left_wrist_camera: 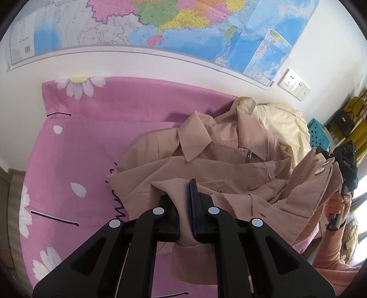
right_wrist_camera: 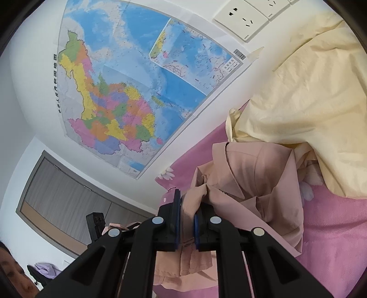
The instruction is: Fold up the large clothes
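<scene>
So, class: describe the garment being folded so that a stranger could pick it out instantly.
Under the wall map lies a pink daisy-print sheet. On it, the dusty-pink collared jacket with snap buttons, beside a pale yellow garment; only the jacket is pinched by both grippers.

Down the left margin of the map [right_wrist_camera: 137,91], in the right wrist view, a column of dark Chinese title characters, turned sideways and too small to read with certainty. At its corner, upper right of the frame, a barcode [right_wrist_camera: 239,53] and a small legend box with illegible print. On the socket [right_wrist_camera: 240,18], top right, a tiny grey mark, unreadable. In the left wrist view, lower left, dark cursive lettering on the pink sheet [left_wrist_camera: 80,149], partly hidden, not legible. At the right edge, pale digits on the right gripper [left_wrist_camera: 326,158], not surely readable.
</scene>
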Motion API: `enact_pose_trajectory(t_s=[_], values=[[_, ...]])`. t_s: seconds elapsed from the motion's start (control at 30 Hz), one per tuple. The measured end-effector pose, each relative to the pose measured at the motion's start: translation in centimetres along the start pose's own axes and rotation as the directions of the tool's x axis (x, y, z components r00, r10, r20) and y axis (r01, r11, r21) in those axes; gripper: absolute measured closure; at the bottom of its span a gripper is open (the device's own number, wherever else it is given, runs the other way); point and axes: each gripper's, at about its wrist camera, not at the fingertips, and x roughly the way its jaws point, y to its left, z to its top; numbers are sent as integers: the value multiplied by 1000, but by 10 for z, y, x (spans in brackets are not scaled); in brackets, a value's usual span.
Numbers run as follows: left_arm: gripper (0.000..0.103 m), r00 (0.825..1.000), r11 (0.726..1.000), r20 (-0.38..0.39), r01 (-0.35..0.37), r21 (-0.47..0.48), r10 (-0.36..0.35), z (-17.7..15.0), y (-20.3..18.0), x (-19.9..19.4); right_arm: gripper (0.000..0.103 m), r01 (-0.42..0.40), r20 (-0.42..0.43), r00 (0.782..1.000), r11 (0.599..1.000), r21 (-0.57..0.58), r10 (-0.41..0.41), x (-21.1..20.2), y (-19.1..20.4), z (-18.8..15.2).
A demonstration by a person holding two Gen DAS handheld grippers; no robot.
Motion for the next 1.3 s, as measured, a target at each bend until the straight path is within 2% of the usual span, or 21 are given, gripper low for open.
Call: enact_pose_trajectory(t_s=[0.33, 0.93, 1.03, 1.2, 1.3], values=[[94, 1000, 999, -25, -19, -26, 19, 19, 8, 14, 94, 24, 4, 1000, 999, 38, -25, 14, -7, 15], [92, 993, 995, -107, -52, -85, 43, 44, 26, 55, 92, 131, -22, 991, 988, 83, -129, 52, -33, 40], [87, 992, 992, -123, -27, -124, 12, 46, 31, 61, 91, 149, -29, 989, 985, 91, -147, 58, -38, 43], [80, 992, 992, -124, -29, -125, 13, 48, 31, 63, 86, 171, -38, 985, 982, 85, -169, 65, -42, 44], [78, 991, 990, -135, -36, -133, 17, 49, 33, 66, 82, 197, -42, 980, 978, 68, -195, 68, -42, 44]])
